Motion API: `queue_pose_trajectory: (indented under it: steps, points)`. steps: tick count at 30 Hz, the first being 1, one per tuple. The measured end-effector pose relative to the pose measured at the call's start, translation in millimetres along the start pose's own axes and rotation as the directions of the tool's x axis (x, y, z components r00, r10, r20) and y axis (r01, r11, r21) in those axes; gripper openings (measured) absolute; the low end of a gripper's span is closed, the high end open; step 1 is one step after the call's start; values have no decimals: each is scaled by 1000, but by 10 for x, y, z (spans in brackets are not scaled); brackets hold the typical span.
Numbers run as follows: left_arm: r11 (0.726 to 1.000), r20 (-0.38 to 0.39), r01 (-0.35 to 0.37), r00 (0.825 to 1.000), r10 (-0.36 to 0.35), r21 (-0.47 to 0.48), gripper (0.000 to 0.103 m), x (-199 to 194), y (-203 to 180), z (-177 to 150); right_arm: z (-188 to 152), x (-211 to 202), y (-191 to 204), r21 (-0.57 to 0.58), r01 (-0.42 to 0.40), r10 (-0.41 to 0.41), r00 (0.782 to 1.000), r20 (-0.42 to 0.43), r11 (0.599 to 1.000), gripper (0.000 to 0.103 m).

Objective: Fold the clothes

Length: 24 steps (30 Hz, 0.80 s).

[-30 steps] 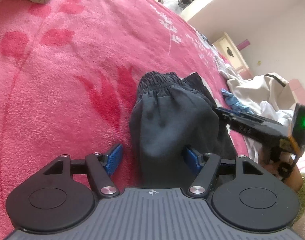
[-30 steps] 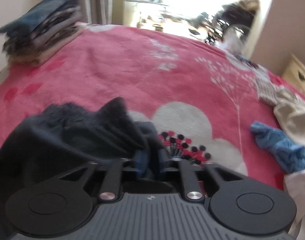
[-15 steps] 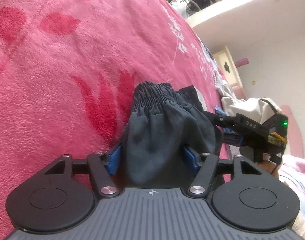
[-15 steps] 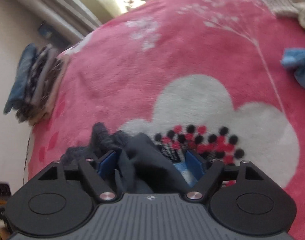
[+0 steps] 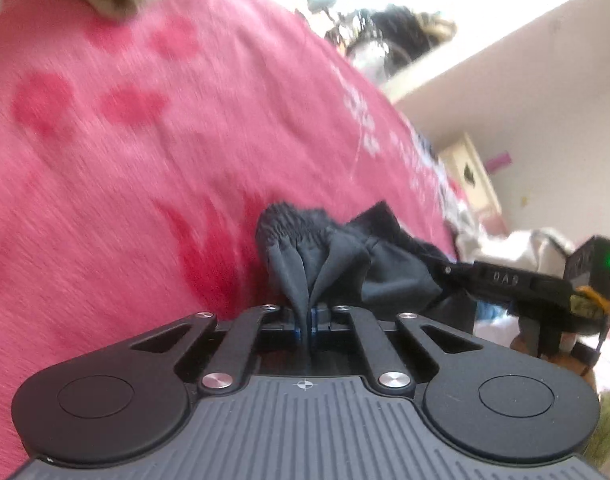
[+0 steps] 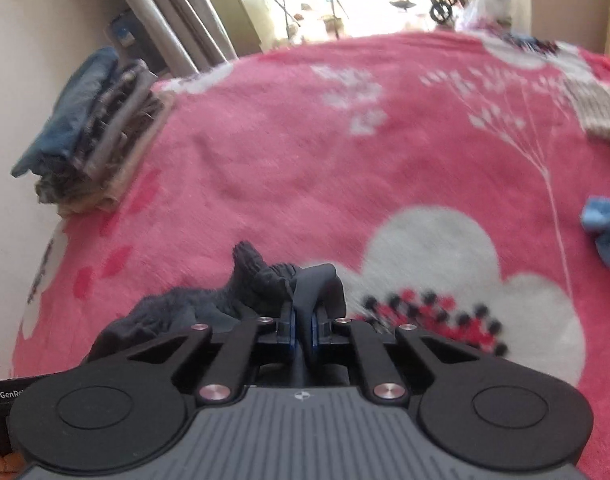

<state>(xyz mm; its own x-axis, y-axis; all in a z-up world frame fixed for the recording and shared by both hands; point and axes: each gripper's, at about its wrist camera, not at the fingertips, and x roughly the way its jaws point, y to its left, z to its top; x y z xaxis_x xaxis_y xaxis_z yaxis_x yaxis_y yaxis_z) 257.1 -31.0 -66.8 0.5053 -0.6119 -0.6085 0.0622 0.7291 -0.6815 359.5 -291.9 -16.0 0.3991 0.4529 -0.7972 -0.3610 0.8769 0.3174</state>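
Dark shorts lay bunched on the near part of the pink blanket, with the elastic waistband at the far side. The left gripper was clenched on a pleat of the cloth, and the right gripper was closing on another fold already squeezed between its pads. The step in hand seemed the pick-up; next, both grips probably needed to lift and spread the shorts flat before folding, far from the folded pile at the left.

Setting was a home bedroom. A pink floral fleece blanket covered the bed. A stack of folded clothes sat at 10 o'clock by the curtains, a cream bedside cabinet at 2 o'clock, loose laundry at 3 o'clock.
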Motion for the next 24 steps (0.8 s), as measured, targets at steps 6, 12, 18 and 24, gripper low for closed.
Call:
queue_pose_trajectory:
  steps: [6, 12, 18, 24]
  points:
    - [997, 136, -76, 988, 71, 29, 2, -523, 203, 318, 286, 319, 654, -87, -101, 105, 994, 43, 991, 8]
    - [986, 203, -167, 965, 164, -2, 4, -768, 612, 615, 495, 757, 1302, -119, -158, 173, 977, 127, 980, 16]
    - [981, 135, -190, 971, 195, -50, 36, -687, 954, 604, 506, 854, 1232, -95, -54, 65, 991, 120, 994, 52]
    - [985, 203, -172, 964, 172, -15, 42, -1006, 904, 486, 309, -393, 428, 33, -105, 94, 965, 245, 994, 53]
